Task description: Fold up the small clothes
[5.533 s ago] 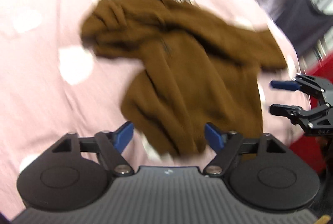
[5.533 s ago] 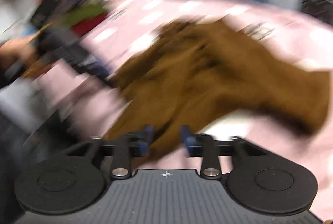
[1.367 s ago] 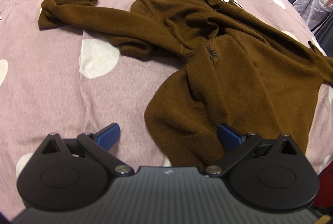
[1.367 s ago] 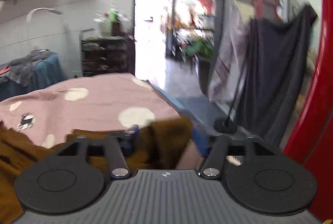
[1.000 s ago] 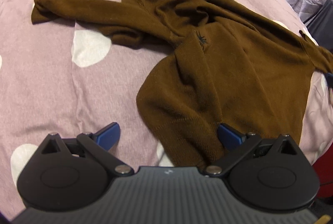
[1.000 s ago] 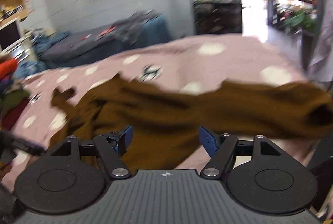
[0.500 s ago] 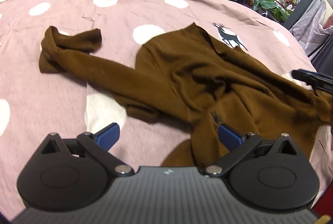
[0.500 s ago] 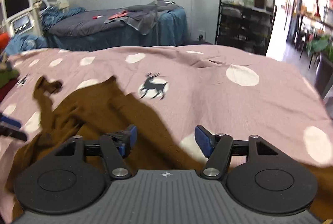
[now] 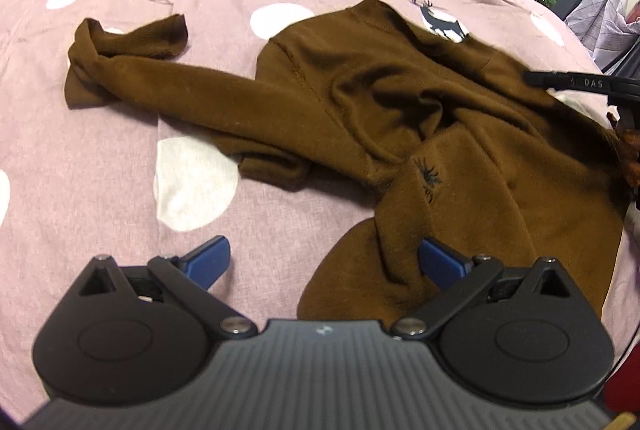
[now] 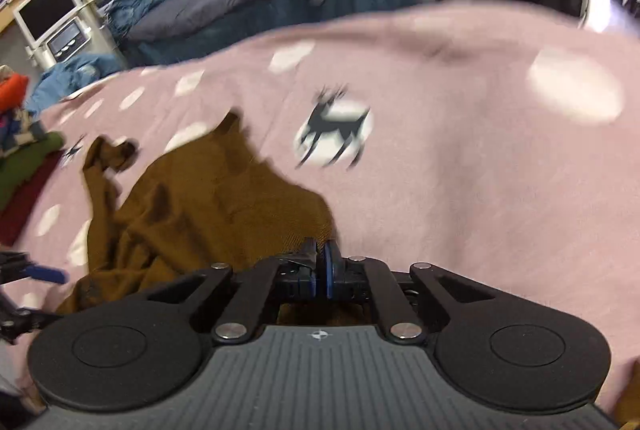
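Left wrist view: your left gripper (image 9: 324, 262) is spread wide and holds nothing, its right finger touching the hem of the brown sweater (image 9: 400, 118), which lies crumpled on the pink spotted sheet (image 9: 80, 170), one sleeve stretched left. Right wrist view: your right gripper (image 10: 321, 270) is pinched together at the sweater's (image 10: 208, 206) edge; whether cloth is caught, you cannot tell.

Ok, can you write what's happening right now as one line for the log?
step: flatten brown sweater | left gripper: open over hem | right gripper: shut at sweater edge | surface: pink dotted sheet
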Tool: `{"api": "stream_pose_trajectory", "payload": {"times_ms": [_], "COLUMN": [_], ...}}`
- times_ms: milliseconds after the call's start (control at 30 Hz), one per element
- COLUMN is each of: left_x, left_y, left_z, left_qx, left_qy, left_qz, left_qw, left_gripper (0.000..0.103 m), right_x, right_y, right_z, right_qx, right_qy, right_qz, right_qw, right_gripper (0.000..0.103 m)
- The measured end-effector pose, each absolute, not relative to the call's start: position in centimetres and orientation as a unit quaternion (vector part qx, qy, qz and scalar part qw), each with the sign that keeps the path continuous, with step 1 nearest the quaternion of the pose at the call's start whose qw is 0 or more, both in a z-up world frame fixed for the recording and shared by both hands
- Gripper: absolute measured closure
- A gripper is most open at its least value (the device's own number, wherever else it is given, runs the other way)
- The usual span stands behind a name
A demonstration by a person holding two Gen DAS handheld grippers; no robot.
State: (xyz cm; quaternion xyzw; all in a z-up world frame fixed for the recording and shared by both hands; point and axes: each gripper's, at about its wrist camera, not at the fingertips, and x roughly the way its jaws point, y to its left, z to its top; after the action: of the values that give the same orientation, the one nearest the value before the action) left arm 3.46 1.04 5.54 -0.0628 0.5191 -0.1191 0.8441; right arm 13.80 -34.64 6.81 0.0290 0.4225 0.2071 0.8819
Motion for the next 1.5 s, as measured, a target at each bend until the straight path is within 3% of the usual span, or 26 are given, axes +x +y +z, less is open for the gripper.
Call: {"api": "stream_pose_trajectory", "payload": {"times_ms": [133, 300, 333, 400, 433, 467, 600, 900, 1233, 1300, 1333, 1367, 1400, 1500], "left_x": [3.2, 2.6, 2.5, 2.3, 2.0, 1.8, 0.9, -2.0, -3.4, -3.6, -3.6, -3.6, -3.4, -2.5], "left_y": [1.3, 1.1, 1.1, 1.1, 1.2, 1.3, 2.5, 0.8, -2.8, -3.3, -3.6, -3.7, -3.6, -2.9], "left_z": [5.6, 5.4, 5.2, 5.1, 5.1, 5.1, 4.8, 5.8, 4.2, 4.5, 4.6, 4.7, 4.8, 5.0], "left_qx": [-0.080, -0.081, -0.081, -0.079, -0.080, -0.082, -0.100, -0.059, -0.030, -0.010, 0.000, 0.005, 0.002, -0.011], "left_qy": [0.523, 0.528, 0.530, 0.533, 0.535, 0.535, 0.540, 0.544, 0.516, 0.503, 0.496, 0.492, 0.492, 0.495], "left_qz": [-0.123, -0.125, -0.125, -0.121, -0.121, -0.121, -0.121, -0.149, -0.172, -0.171, -0.173, -0.173, -0.174, -0.179], "left_qw": [0.840, 0.836, 0.835, 0.833, 0.833, 0.832, 0.827, 0.823, 0.839, 0.847, 0.851, 0.853, 0.853, 0.850], "left_gripper": [0.000, 0.000, 0.000, 0.000, 0.000, 0.000, 0.000, 0.000, 0.003, 0.018, 0.038, 0.048, 0.051, 0.072], "right_x": [13.4, 13.5, 13.4, 13.0, 12.5, 11.9, 7.8, -4.3, -8.8, -9.4, -9.7, -9.9, -10.0, -10.0], "right_y": [-37.0, -38.1, -37.8, -36.9, -36.7, -36.4, -35.6, -30.1, -25.6, -24.9, -24.5, -24.2, -23.7, -22.6], "right_z": [8.9, 8.7, 8.5, 8.4, 8.6, 8.8, 10.7, 9.3, 8.1, 8.1, 8.1, 8.0, 7.7, 6.9], "right_qx": [-0.010, -0.054, -0.064, -0.085, -0.091, -0.093, -0.063, -0.039, 0.023, 0.020, 0.016, 0.011, 0.003, -0.022], "right_qy": [0.359, 0.352, 0.350, 0.339, 0.338, 0.330, 0.292, 0.395, 0.446, 0.449, 0.448, 0.448, 0.450, 0.449], "right_qz": [0.086, 0.009, 0.012, 0.026, 0.024, 0.011, 0.029, 0.261, 0.321, 0.324, 0.326, 0.327, 0.325, 0.299], "right_qw": [0.929, 0.934, 0.935, 0.936, 0.937, 0.939, 0.954, 0.880, 0.835, 0.833, 0.832, 0.832, 0.832, 0.842], "right_gripper": [0.098, 0.095, 0.083, 0.049, 0.016, 0.000, 0.000, 0.000, 0.000, 0.000, 0.000, 0.000, 0.000, 0.004]}}
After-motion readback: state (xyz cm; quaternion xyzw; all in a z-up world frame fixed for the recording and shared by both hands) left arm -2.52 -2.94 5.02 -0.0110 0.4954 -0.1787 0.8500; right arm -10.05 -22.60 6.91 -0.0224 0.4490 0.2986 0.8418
